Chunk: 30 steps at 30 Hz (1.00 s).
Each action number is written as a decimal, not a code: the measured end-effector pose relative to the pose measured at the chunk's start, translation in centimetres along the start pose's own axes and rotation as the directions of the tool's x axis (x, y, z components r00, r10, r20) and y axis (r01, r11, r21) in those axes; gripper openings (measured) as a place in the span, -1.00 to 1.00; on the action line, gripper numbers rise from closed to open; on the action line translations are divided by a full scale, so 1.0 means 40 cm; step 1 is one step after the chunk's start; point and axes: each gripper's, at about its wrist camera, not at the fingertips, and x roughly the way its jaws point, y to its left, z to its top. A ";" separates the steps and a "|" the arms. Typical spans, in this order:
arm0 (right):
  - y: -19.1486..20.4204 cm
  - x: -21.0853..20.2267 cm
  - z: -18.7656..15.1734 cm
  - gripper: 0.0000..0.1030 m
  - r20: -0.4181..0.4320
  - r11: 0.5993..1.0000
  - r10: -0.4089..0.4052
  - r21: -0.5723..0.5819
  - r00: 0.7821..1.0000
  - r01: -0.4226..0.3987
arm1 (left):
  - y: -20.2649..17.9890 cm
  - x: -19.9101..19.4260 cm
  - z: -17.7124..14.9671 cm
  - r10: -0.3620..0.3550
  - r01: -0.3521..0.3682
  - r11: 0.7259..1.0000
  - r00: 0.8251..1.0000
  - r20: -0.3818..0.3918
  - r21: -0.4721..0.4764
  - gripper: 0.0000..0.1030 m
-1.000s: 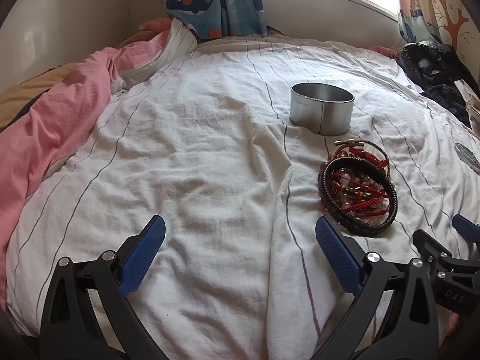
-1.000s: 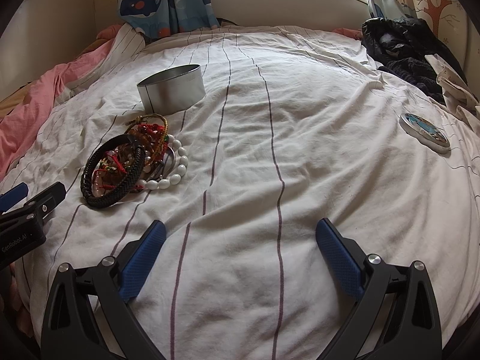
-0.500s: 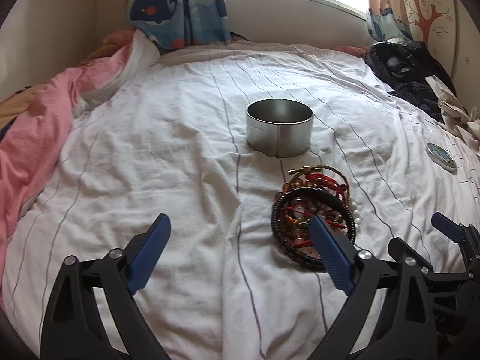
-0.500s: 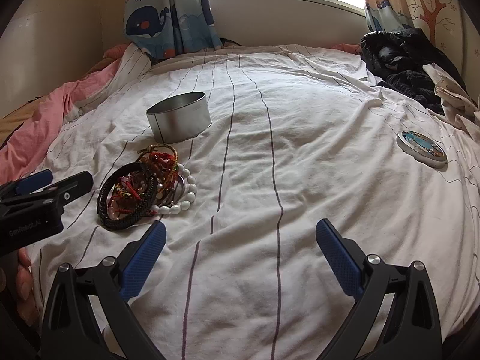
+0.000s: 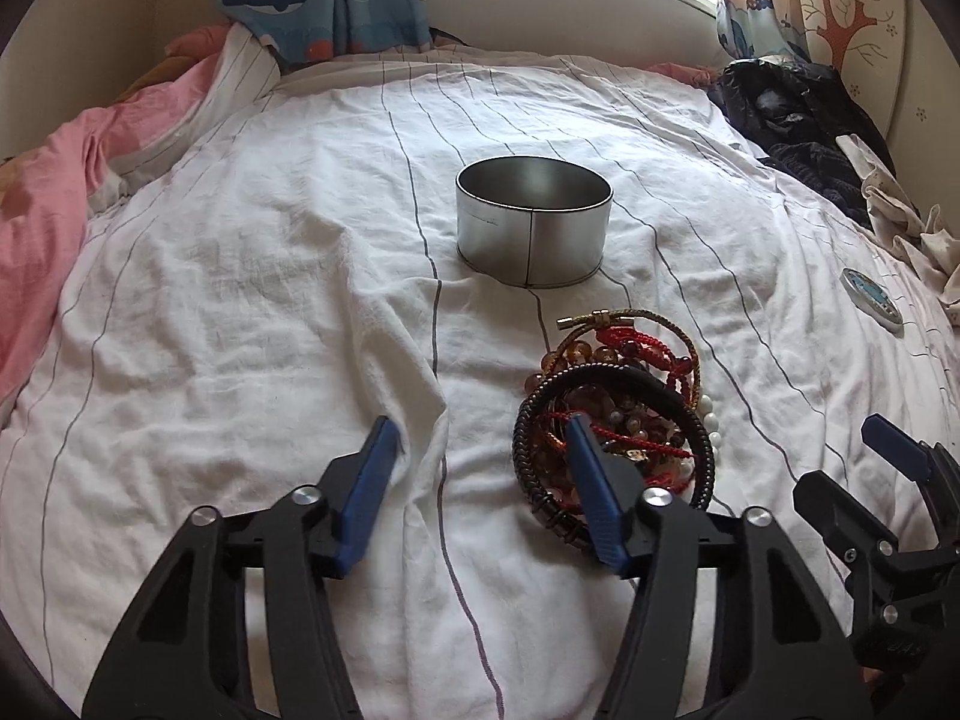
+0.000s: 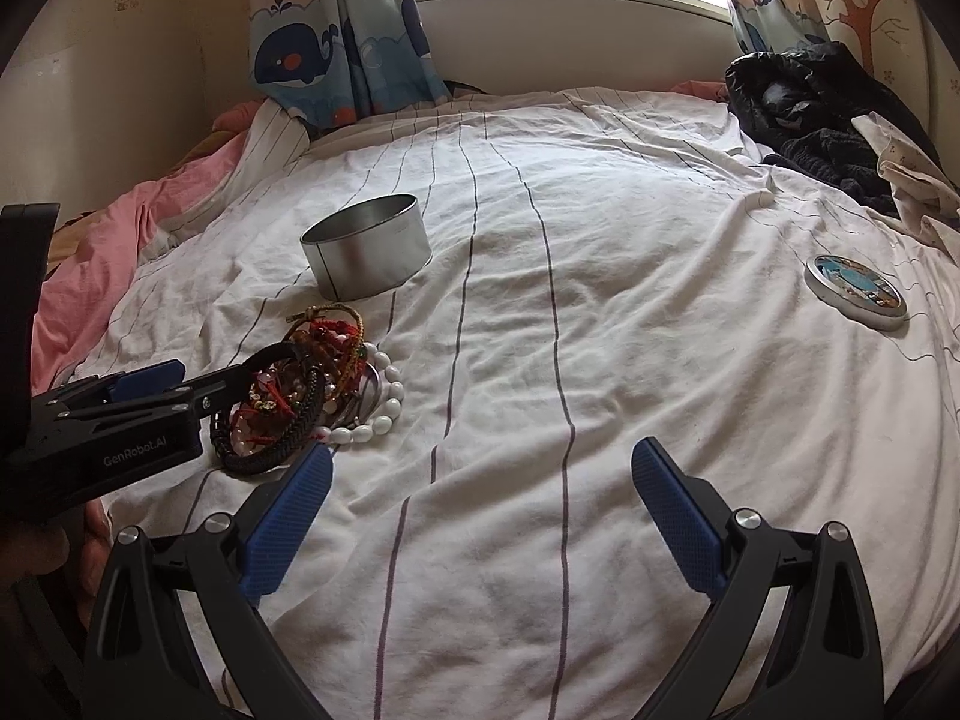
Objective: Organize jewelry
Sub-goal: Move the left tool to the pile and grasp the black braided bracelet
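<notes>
The bracelet pile (image 5: 618, 414) runs lengthwise toward the tin (image 5: 534, 222) at upper centre. Left gripper (image 5: 480, 450) and right gripper (image 6: 480, 480) both gape wide; only the right view shows the lid (image 6: 855, 291) clearly.

- The left gripper (image 5: 480, 456) is spread wide, its right finger over the bracelet pile (image 5: 618, 414).
- A metal tin (image 5: 533, 222) (lidless) stands beyond the pile.
</notes>
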 end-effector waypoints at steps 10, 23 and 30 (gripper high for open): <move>0.035 -0.008 0.031 0.86 0.024 0.997 0.036 -0.067 0.999 -0.034 | 0.033 -0.053 -0.005 0.000 0.000 1.000 0.999 -0.033 -0.009 -0.99; 0.071 0.019 0.071 0.39 -0.041 0.980 0.080 -0.180 0.996 -0.086 | -0.001 0.034 0.018 -0.066 0.069 0.997 0.993 -0.099 0.028 -0.65; 0.098 0.052 0.111 0.08 -0.069 0.959 0.127 -0.246 0.990 -0.140 | 0.045 -0.025 -0.022 -0.006 0.004 0.999 0.996 -0.085 -0.032 -0.87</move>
